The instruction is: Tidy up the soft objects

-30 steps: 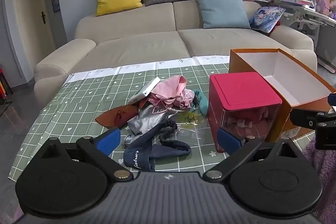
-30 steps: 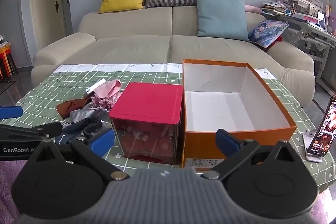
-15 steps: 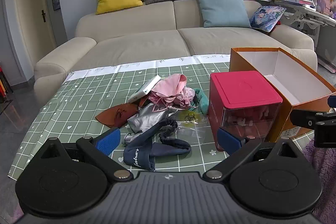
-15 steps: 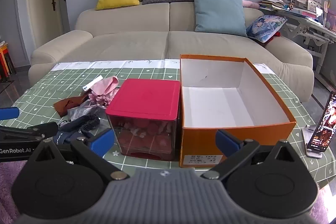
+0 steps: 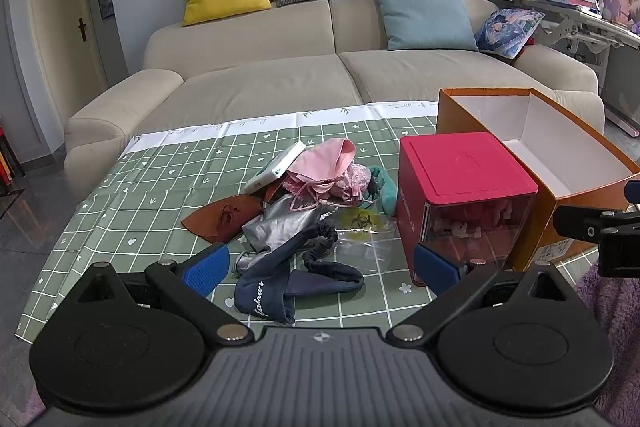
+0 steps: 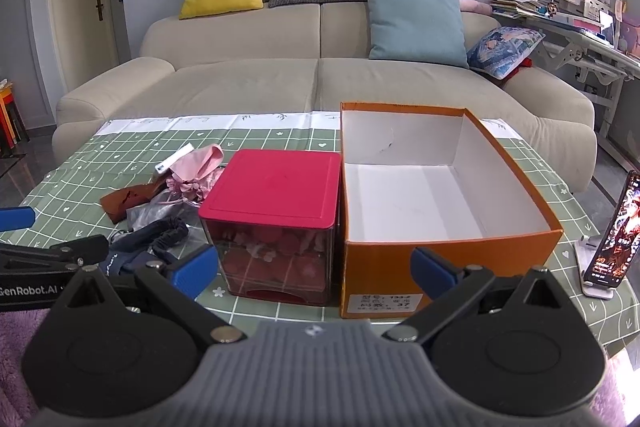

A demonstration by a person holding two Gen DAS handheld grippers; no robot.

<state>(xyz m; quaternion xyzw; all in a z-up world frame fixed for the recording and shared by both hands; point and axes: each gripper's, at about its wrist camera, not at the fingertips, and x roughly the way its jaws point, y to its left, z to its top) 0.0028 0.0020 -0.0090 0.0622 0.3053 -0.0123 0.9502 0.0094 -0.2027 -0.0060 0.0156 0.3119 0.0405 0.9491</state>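
The red-lidded container (image 6: 272, 211) touches the open orange box (image 6: 448, 251), walling the soft pile's (image 5: 312, 203) right.

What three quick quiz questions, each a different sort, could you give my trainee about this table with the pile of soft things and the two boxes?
1. True or false: the orange box already holds some of the soft items.
2. Multiple choice: the navy pouch lies A) inside the orange box, B) on the red lid, C) at the near edge of the pile, in front of the left gripper.
3. Fill in: the red-lidded box stands directly to the ____ of the orange box in the right wrist view.

Key: 1. False, its white inside is bare. 2. C. 3. Left; the right gripper faces both boxes, fingers spread and holding nothing.
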